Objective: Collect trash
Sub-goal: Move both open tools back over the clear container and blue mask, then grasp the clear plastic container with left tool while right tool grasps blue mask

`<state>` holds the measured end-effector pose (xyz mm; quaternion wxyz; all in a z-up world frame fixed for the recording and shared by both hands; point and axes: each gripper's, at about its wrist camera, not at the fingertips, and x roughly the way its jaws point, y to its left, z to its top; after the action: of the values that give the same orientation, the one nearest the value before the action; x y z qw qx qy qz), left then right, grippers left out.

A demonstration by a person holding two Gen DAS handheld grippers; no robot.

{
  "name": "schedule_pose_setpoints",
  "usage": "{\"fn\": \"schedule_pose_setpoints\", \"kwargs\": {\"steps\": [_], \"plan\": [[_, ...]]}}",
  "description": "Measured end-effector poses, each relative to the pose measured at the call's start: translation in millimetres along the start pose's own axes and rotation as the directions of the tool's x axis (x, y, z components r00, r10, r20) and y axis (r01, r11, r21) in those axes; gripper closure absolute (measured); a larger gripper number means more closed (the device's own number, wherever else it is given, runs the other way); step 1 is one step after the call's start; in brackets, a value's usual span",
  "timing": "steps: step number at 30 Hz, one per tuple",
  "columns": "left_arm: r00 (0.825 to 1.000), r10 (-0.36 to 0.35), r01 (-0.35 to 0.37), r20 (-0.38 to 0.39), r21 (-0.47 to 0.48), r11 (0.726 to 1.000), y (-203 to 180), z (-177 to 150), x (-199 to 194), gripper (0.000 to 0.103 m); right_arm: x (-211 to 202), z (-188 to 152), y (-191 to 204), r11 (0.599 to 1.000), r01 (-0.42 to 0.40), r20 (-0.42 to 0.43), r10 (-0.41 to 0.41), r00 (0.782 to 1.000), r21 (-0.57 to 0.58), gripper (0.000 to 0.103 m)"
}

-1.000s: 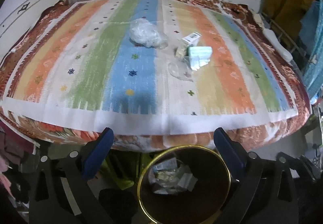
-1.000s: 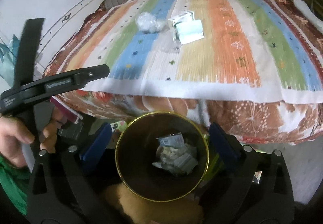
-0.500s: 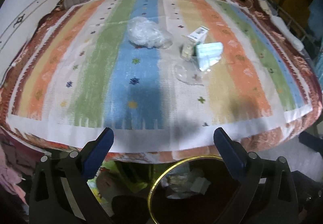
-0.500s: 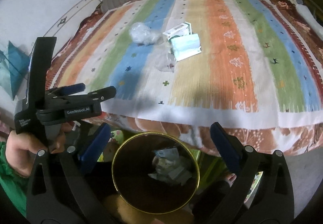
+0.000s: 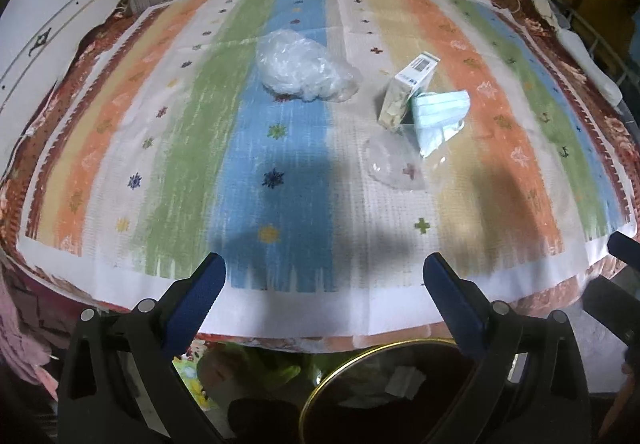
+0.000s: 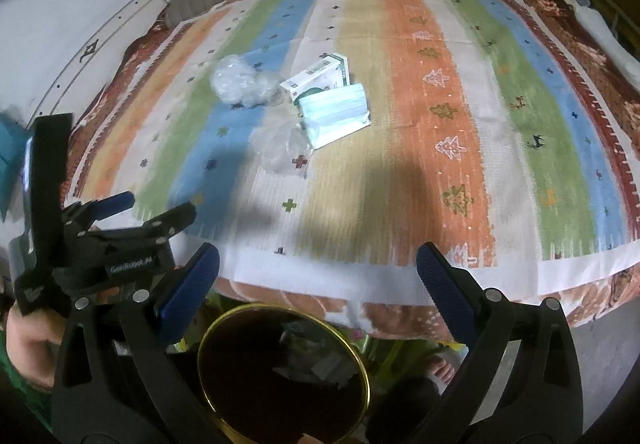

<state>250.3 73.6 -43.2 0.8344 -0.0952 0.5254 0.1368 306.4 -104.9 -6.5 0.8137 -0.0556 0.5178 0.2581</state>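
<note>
1. Over the last second both of my grippers rise from above the bin (image 6: 282, 376) and push forward toward the bed, so the striped cover (image 5: 304, 148) now fills most of each view and the bin slides to the bottom edge. I read that as one drop finished and a new reach starting.

2. My left gripper (image 5: 324, 276) is spread wide with nothing between its blue pads (image 5: 200, 292); it touches nothing and hangs over the near edge of the bed.

3. My right gripper (image 6: 318, 268) is likewise wide open and empty, also above the near edge, with the bin's gold rim just below it.

4. The remaining trash sits together mid-bed: a crumpled clear plastic bag (image 5: 304, 70) on the blue stripe, a small white carton (image 5: 408, 88) to its right, a pale green face mask (image 5: 438, 112) leaning against the carton, and a clear plastic wrapper (image 5: 394, 164) lying nearest to me.

5. The bin already holds some paper scraps (image 5: 404, 378), though in the right view its inside is too dark and blurred for me to be sure what they are.

6. Judging from the layout, the wrapper is the closest pick, and its thin, flat film may slip from the pads unless I pinch low.
</note>
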Motion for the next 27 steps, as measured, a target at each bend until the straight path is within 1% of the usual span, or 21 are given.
{"fn": "schedule_pose_setpoints", "kwargs": {"steps": [4,6,7,9,10,11,12,13,15,18,20,23,27], "plan": [[0.999,0.009,-0.010,0.039,0.030,1.000,-7.6,4.8,-0.8,0.006,10.6,13.1,-3.5,1.000,0.006,0.009,-0.006,1.000,0.016,0.009],[0.999,0.008,-0.009,0.047,0.036,0.999,-10.7,6.2,4.0,0.006,14.7,20.7,-4.8,1.000,0.010,0.031,-0.011,0.999,0.019,0.009],[0.999,0.018,-0.020,0.049,0.036,0.999,-12.2,7.2,7.8,0.006,17.5,23.9,-5.0,1.000,0.025,0.040,-0.025,0.999,0.013,0.009],[0.995,0.076,-0.078,0.057,0.037,0.996,-17.0,5.2,18.8,0.006,26.2,32.2,-6.4,0.997,0.073,0.055,-0.073,0.996,-0.002,0.009],[0.995,0.084,-0.085,0.058,0.026,0.996,-17.2,5.2,21.1,0.006,28.3,34.3,-7.5,0.997,0.081,0.057,-0.081,0.995,0.000,0.009],[0.996,0.073,-0.073,0.056,-0.002,0.997,-16.0,5.3,23.6,0.006,31.6,38.1,-10.2,0.997,0.081,0.057,-0.081,0.995,0.010,0.009],[0.997,0.058,-0.057,0.052,-0.021,0.998,-14.7,6.6,24.2,0.006,33.9,41.5,-12.8,0.997,0.069,0.055,-0.070,0.996,0.026,0.009],[0.999,0.023,-0.021,0.048,-0.053,0.998,-12.4,8.3,25.8,0.006,36.2,44.7,-15.8,0.998,0.051,0.053,-0.053,0.997,0.043,0.009],[0.999,-0.011,0.014,0.047,-0.078,0.997,-11.8,10.2,30.3,0.006,41.7,52.5,-21.4,0.997,0.020,0.055,-0.024,0.998,0.081,0.009],[0.999,-0.004,0.007,0.049,-0.051,0.999,-21.8,9.9,39.6,0.006,50.6,61.6,-26.3,0.994,0.018,0.073,-0.026,0.997,0.103,0.009],[0.997,0.018,-0.016,0.075,-0.021,1.000,-29.8,10.3,43.6,0.006,59.2,67.5,-32.7,0.991,0.015,0.073,-0.025,0.997,0.133,0.009],[0.993,0.031,-0.030,0.116,-0.013,0.999,-33.9,14.6,44.5,0.006,68.5,73.2,-42.9,0.979,-0.024,0.075,0.009,0.997,0.202,0.009],[0.989,0.005,0.000,0.147,-0.039,0.999,-33.3,22.2,46.6,0.006,81.7,82.5,-52.0,0.962,-0.045,0.083,0.024,0.996,0.268,0.009]]}}
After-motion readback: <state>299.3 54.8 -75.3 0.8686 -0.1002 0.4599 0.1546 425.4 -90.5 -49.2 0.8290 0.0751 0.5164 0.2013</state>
